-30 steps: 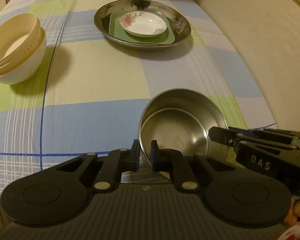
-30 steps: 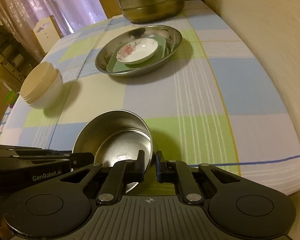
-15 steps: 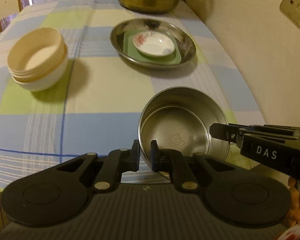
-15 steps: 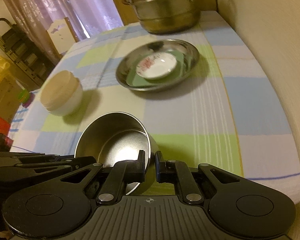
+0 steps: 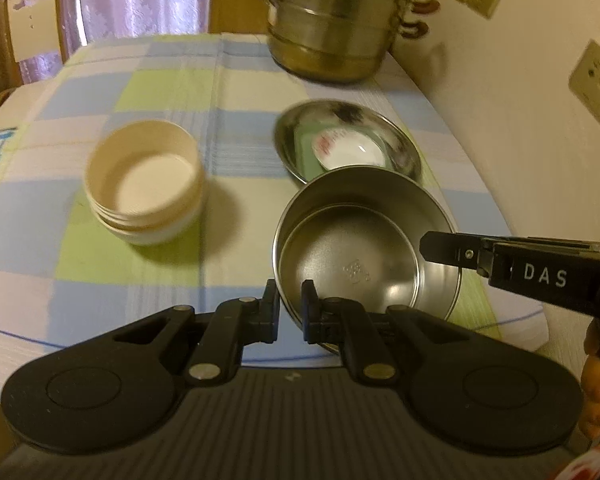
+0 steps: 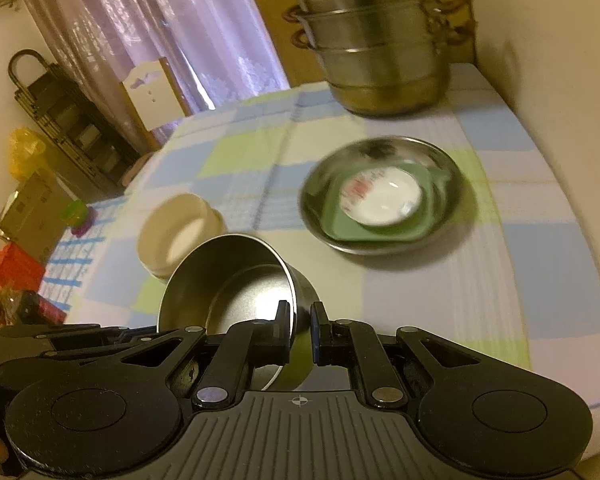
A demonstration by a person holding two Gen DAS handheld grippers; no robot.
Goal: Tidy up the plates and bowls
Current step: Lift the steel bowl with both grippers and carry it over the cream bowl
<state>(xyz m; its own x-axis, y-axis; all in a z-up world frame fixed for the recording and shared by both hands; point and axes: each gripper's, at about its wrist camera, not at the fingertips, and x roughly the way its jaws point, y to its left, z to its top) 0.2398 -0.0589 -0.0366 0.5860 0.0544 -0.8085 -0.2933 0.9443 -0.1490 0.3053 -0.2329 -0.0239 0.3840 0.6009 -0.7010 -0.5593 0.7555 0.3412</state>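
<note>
A: Where's the steel bowl (image 5: 364,256)?

B: Pinched by its rim between the left claw (image 5: 291,308) and the right claw (image 6: 300,332), above the tabletop (image 5: 140,272).

A: Handling?

B: Probably light, rigid, slick; thin-rim grips could slip, so hold opposite edges.

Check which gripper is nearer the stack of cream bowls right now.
Left. The left gripper pinches the steel bowl's rim on the side facing the cream bowls; the right gripper grips the opposite rim, with the steel bowl between it and the stack.
</note>
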